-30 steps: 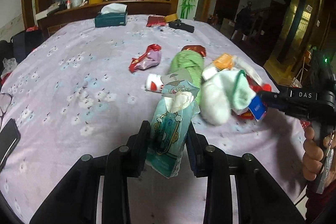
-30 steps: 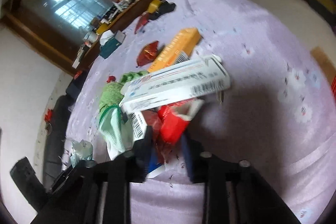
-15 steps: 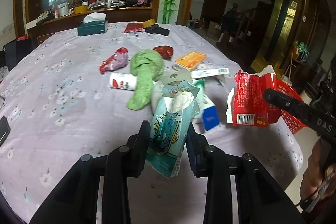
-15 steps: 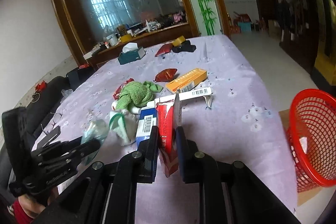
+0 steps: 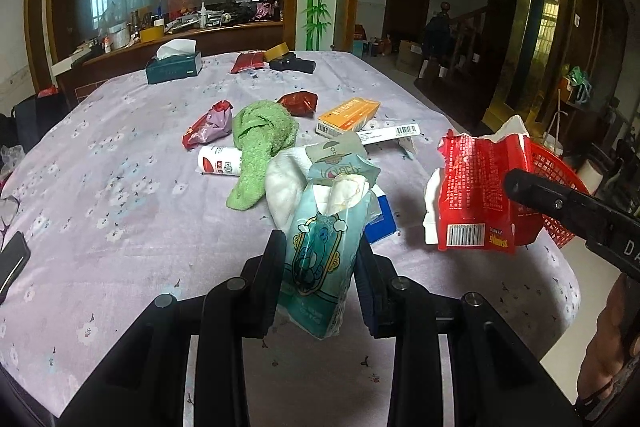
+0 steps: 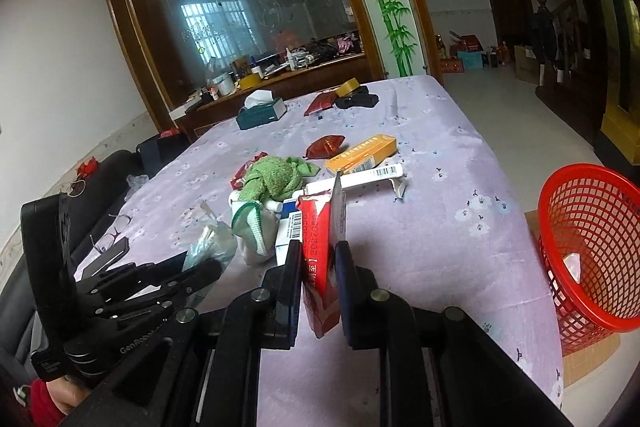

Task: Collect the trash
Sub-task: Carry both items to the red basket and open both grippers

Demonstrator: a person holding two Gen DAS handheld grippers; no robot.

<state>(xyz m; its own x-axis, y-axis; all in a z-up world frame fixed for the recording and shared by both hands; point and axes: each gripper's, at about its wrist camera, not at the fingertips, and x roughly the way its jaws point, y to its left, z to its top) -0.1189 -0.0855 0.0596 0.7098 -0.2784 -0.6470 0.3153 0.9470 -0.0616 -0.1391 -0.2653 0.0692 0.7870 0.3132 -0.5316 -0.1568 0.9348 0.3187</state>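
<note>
My left gripper [image 5: 319, 247] is shut on a teal tissue pack [image 5: 334, 203], held upright above the purple flowered tablecloth [image 5: 120, 195]. In the right wrist view that pack [image 6: 212, 243] shows at the lower left. My right gripper [image 6: 319, 247] is shut on a torn red wrapper [image 6: 316, 223], edge-on and clear of the table. The left wrist view shows this wrapper [image 5: 476, 187] in the air at the right, in front of a red mesh basket [image 5: 556, 179]. The basket [image 6: 588, 247] stands on the floor past the table's right edge.
A pile lies mid-table: green towel [image 5: 260, 139], white sock [image 5: 284, 187], blue box [image 5: 382, 223], white bottle [image 5: 220, 165], orange box [image 5: 348, 113], long white box [image 5: 388, 133], two crumpled wrappers. A tissue box [image 5: 174, 67] sits at the far end. A phone [image 5: 12, 263] lies at the left edge.
The right gripper has lifted the red wrapper out of the pile, rolled upright and swung toward the basket side. The left gripper has drifted right, still gripping the pack.
</note>
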